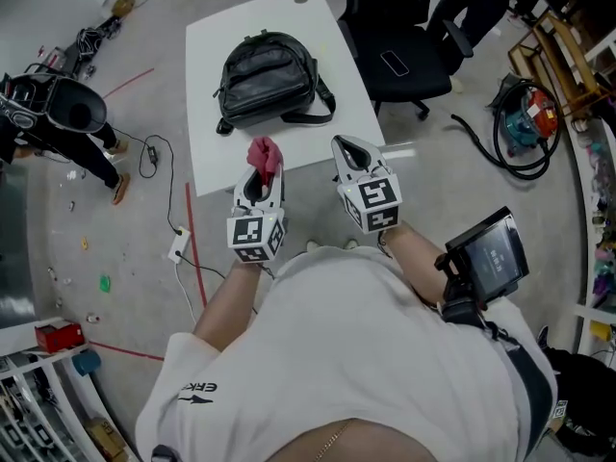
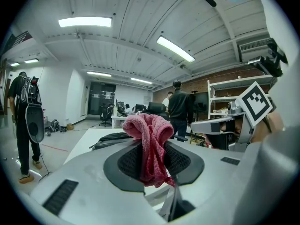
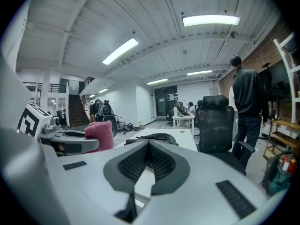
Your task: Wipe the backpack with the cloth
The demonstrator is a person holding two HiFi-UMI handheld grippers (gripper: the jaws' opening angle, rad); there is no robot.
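On top of a white table (image 1: 207,157), around its middle: lying flat, a black backpack (image 1: 269,77), its straps trailing toward the near edge. Closer in, showing above that near edge and well short of the backpack: a pink-red cloth (image 1: 265,154), bunched up and being pinched by the left gripper (image 1: 262,173). Jaws pressing in on the fabric, a rounded tuft bulging above them and a thinner tail hanging below. Sitting just beside it on the right, slightly apart, the right gripper (image 1: 346,147), its jaws pressing against each other with nothing between them. Both grippers pointing toward the backpack, neither touching it. Riding on the right forearm, a small dark screen (image 1: 496,253). Standing against the table's far right corner, a black office chair (image 1: 409,61). Standing off to the left on the grey floor (image 1: 433,181), a person in dark clothes (image 1: 58,114). Lying on the floor at the right, a coiled black hose (image 1: 505,152).
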